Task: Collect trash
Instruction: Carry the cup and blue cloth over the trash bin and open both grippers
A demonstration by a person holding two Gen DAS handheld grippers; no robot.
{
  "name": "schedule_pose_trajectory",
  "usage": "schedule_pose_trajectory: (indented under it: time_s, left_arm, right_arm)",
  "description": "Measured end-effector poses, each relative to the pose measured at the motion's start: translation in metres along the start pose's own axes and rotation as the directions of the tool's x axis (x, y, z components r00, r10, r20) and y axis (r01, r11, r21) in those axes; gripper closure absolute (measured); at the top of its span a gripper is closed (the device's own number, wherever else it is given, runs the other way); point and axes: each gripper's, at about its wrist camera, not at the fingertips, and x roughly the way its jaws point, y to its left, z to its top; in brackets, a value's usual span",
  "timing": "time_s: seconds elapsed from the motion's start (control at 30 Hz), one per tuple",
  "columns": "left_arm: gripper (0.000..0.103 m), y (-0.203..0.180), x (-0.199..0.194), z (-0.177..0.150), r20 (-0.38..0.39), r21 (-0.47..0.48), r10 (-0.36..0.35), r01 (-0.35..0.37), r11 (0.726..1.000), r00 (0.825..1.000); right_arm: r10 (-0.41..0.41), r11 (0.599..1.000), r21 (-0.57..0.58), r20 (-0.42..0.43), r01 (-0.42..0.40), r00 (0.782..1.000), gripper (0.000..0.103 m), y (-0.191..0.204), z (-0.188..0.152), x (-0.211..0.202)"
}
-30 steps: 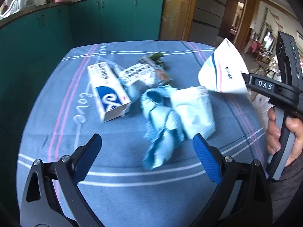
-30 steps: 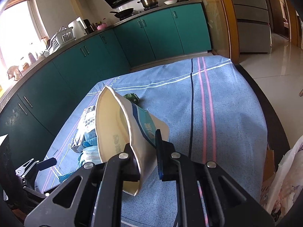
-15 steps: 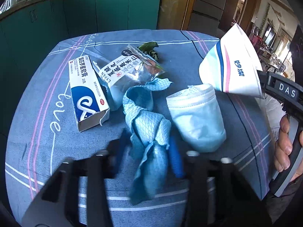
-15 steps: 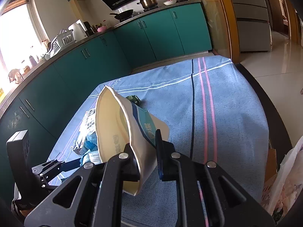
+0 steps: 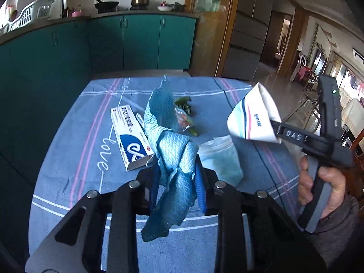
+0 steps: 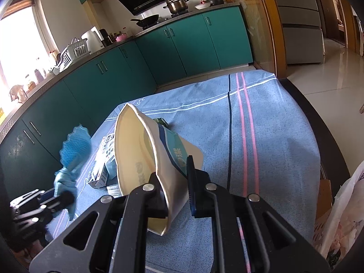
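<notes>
My left gripper (image 5: 176, 183) is shut on a crumpled blue cloth (image 5: 173, 150) and holds it above the table; the cloth also shows in the right wrist view (image 6: 74, 152). My right gripper (image 6: 176, 182) is shut on the rim of a white paper bowl (image 6: 141, 159) and holds it in the air at the right; the bowl also shows in the left wrist view (image 5: 254, 118). On the blue tablecloth (image 5: 79, 159) lie a white and blue toothpaste box (image 5: 130, 134), a pale blue face mask (image 5: 221, 159), a clear wrapper (image 5: 184, 119) and a green scrap (image 5: 183, 103).
Teal kitchen cabinets (image 5: 136, 41) stand behind and to the left of the table. A white plastic bag (image 6: 341, 216) hangs at the table's right edge in the right wrist view. A tiled floor (image 6: 329, 68) lies beyond the table on the right.
My left gripper went down over the blue cloth, shut on it and lifted it off the table. My right gripper kept the paper bowl held almost still.
</notes>
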Motion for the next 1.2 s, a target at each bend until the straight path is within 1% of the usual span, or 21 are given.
schedule_pose_trajectory:
  time_s: [0.1,0.2,0.33,0.4,0.47,0.53,0.57,0.63,0.7,0.77,0.83,0.87,0.97,1.03,1.1,1.2]
  left_arm:
    - [0.074,-0.004,-0.008,0.002,0.021,0.013,-0.014,0.014,1.0,1.0]
    - [0.074,-0.011,-0.011,0.002,0.032,0.029,-0.028,0.027,0.999,0.999]
    - [0.074,-0.019,-0.007,0.004,0.034,0.035,-0.058,0.057,0.998,0.998]
    - [0.074,-0.026,-0.006,0.004,0.031,0.041,-0.076,0.075,0.996,0.997]
    - [0.074,-0.037,-0.002,0.003,0.023,0.058,-0.099,0.098,0.994,0.995]
    - [0.074,-0.049,0.003,0.003,0.012,0.074,-0.122,0.121,0.99,0.992]
    - [0.074,-0.056,0.007,0.003,0.003,0.083,-0.141,0.14,0.987,0.99]
    - [0.074,-0.073,0.013,0.003,-0.016,0.106,-0.176,0.177,0.978,0.984]
    - [0.074,-0.091,0.019,0.002,-0.03,0.134,-0.205,0.207,0.969,0.978]
    - [0.074,-0.108,0.021,-0.001,-0.045,0.157,-0.228,0.232,0.96,0.973]
    - [0.074,-0.126,0.025,-0.004,-0.066,0.177,-0.253,0.261,0.949,0.965]
    - [0.074,-0.134,0.026,-0.005,-0.074,0.185,-0.261,0.27,0.945,0.963]
    - [0.074,-0.152,0.028,-0.011,-0.092,0.21,-0.281,0.295,0.932,0.955]
    - [0.074,-0.164,0.029,-0.014,-0.097,0.226,-0.294,0.308,0.924,0.951]
    - [0.074,-0.171,0.031,-0.018,-0.107,0.237,-0.304,0.321,0.917,0.947]
    - [0.074,-0.181,0.033,-0.023,-0.125,0.246,-0.32,0.342,0.907,0.939]
  right_arm:
    - [-0.001,1.0,0.006,0.016,0.001,1.0,0.089,-0.002,-0.002,-0.007]
    - [-0.012,1.0,0.02,0.06,0.011,0.998,0.089,-0.01,-0.005,-0.027]
    - [-0.056,0.995,0.09,0.136,0.044,0.989,0.089,-0.038,-0.014,-0.065]
    - [-0.104,0.988,0.132,0.17,0.081,0.98,0.089,-0.057,-0.021,-0.086]
    - [-0.165,0.975,0.184,0.203,0.128,0.965,0.089,-0.081,-0.034,-0.11]
    - [-0.22,0.953,0.253,0.212,0.164,0.952,0.089,-0.104,-0.046,-0.127]
    - [-0.257,0.936,0.297,0.21,0.189,0.943,0.089,-0.118,-0.055,-0.137]
    - [-0.331,0.9,0.358,0.194,0.247,0.924,0.089,-0.136,-0.07,-0.152]
    - [-0.42,0.842,0.437,0.162,0.317,0.893,0.089,-0.156,-0.09,-0.169]
    - [-0.46,0.797,0.499,0.135,0.341,0.877,0.089,-0.17,-0.106,-0.18]
    - [-0.511,0.737,0.556,0.086,0.384,0.855,0.089,-0.184,-0.118,-0.186]
    - [-0.523,0.712,0.578,0.058,0.398,0.851,0.089,-0.191,-0.123,-0.186]
    - [-0.529,0.671,0.598,-0.028,0.438,0.848,0.089,-0.203,-0.129,-0.176]
    - [-0.524,0.662,0.599,-0.058,0.45,0.85,0.089,-0.206,-0.131,-0.171]
    - [-0.531,0.653,0.597,-0.078,0.466,0.844,0.089,-0.206,-0.133,-0.17]
    - [-0.526,0.637,0.602,-0.116,0.481,0.843,0.089,-0.211,-0.134,-0.163]
